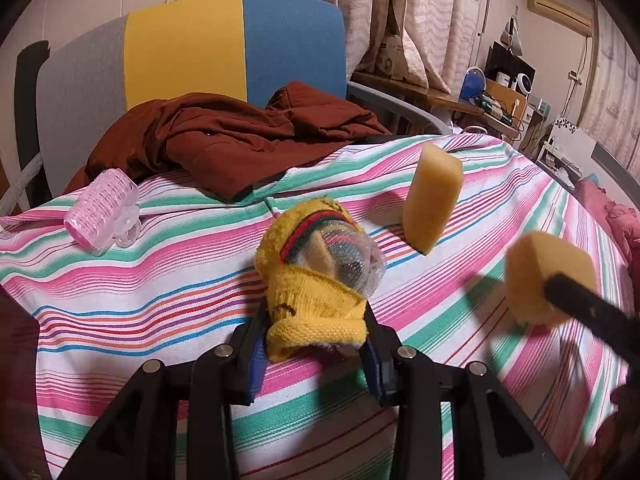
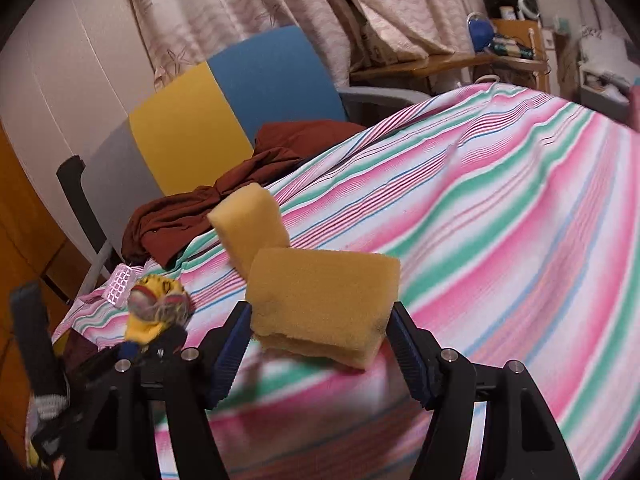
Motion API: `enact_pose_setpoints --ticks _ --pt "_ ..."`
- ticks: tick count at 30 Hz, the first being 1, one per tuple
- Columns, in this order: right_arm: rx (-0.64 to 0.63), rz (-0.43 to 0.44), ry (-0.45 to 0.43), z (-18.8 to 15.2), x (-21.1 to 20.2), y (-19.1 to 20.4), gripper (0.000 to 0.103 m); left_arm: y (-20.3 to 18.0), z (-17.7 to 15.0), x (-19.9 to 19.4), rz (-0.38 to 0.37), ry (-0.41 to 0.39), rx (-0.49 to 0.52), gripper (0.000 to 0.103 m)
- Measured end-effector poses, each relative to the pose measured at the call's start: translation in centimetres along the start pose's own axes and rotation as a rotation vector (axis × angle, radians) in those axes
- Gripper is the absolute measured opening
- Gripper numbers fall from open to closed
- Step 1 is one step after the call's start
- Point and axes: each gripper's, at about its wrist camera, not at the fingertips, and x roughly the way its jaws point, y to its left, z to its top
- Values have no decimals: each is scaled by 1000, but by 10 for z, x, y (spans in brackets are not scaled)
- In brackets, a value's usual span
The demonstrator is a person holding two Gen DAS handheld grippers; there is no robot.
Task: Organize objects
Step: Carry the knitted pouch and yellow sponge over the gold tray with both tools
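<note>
Beside bedspread (image 1: 120, 280) edge, upright sponge (image 1: 432, 204)

Right gripper (image 2: 320, 322) with blue-padded jaws clamped on a yellow rectangular foam sponge (image 2: 324, 300), a second yellow foam sponge block (image 2: 250, 220) standing just behind it on the pink, green and white striped bedsheet (image 2: 480, 208), rust-brown crumpled garment (image 2: 192, 216) further back, left gripper (image 2: 154, 340) gripping a yellow knitted sock bundle (image 2: 158, 304) at lower left.

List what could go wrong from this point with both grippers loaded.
1. The left gripper pinches only the cuff of the yellow sock bundle; the bundle could slip out.
2. The right gripper carries a soft sponge close to the upright sponge on the striped sheet; a low pass may topple it.
</note>
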Motion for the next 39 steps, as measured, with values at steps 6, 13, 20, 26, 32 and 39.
enact_pose_setpoints --ticks 6,13,20,26,32,39 --pt "-101 -68 -86 -17 -20 24 68 -17 -6 -17 51 -60 97 38" --pt "-138 -88 -84 -17 -19 29 69 -20 -22 -45 32 -96 121 38" --pt "-197 -97 -109 -28 -30 41 68 -28 -42 -68 10 -111 151 38" --pt "-235 -92 -96 -42 -40 51 69 -24 -55 -88 -29 -121 120 38" --pt "-236 -81 -47 -56 -48 59 68 1 -67 -116 -71 -120 26 38" --pt "-258 26 -6 -72 -60 95 68 38 -86 -156 -99 -129 -58 38"
